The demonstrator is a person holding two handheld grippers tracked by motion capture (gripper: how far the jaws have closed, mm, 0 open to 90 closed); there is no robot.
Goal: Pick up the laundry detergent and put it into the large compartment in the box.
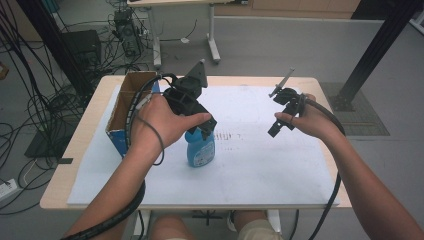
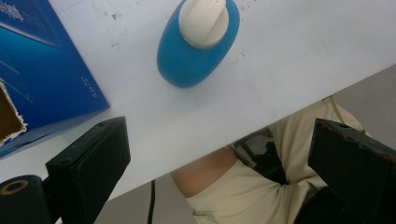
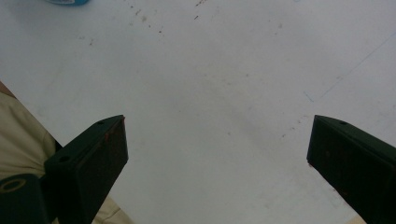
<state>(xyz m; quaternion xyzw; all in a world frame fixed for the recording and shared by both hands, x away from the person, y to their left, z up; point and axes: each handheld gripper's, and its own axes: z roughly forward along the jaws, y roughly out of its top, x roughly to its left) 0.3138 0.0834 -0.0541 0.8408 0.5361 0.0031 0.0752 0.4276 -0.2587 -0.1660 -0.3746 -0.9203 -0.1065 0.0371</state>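
Left gripper held above blue bottle, jaws spread wide, nothing between; right gripper at right over bare white mat, jaws likewise wide, empty; bottle upright on mat, left of centre, just right of blue cardboard box; label print on bottle and white lettering on box too small to read; left gripper view shows bottle's white cap from above; high view shows box open-topped, contents hidden
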